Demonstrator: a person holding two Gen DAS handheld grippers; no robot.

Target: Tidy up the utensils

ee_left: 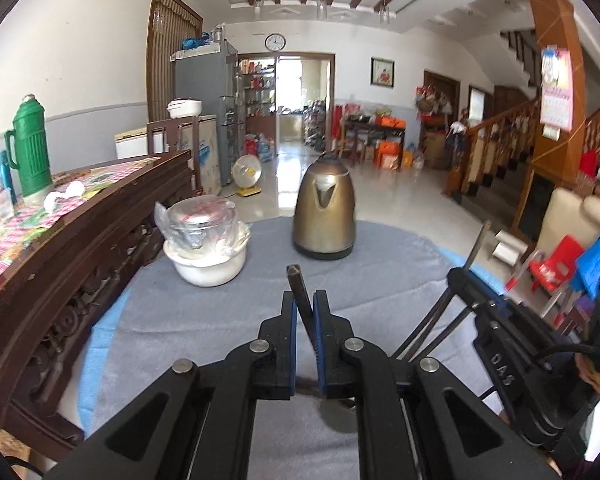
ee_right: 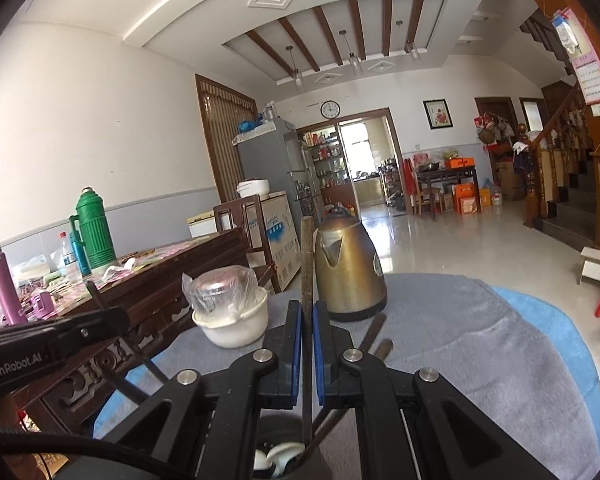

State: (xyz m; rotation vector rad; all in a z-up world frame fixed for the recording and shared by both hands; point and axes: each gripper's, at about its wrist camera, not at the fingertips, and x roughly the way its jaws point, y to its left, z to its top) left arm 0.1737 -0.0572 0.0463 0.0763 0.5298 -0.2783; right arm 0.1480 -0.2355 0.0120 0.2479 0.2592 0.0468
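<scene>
**Fig.: Both grippers mid-sort, one chopstick each**

Largest first. Round table w/ grey cloth (ee_left: 204, 320) over a blue one carries 1 brass-coloured electric kettle (ee_left: 324, 216) and 1 white bowl (ee_left: 208, 268) w/ a plastic-wrapped metal lid or dish on top.

My left gripper (ee_left: 304, 300) is pinched nearly closed on 1 dark chopstick (ee_left: 300, 284), tip poking up between the blue pads. My right gripper (ee_right: 306, 312) is likewise clamped on 1 long brown chopstick (ee_right: 307, 248), standing about upright; its lower end reaches down toward a dark round holder (ee_right: 278, 432) just below the jaws. The holder shows white spoons (ee_right: 284, 454), approx. 2, exact no. unclear.

Loose chopsticks (ee_right: 374, 338) lie on the cloth beside the kettle: 2 visible in right view.

Progress, my est.: partway. Spoons are in; 2 sticks are in hand, not yet released; at least 2 are left on the table.
</scene>
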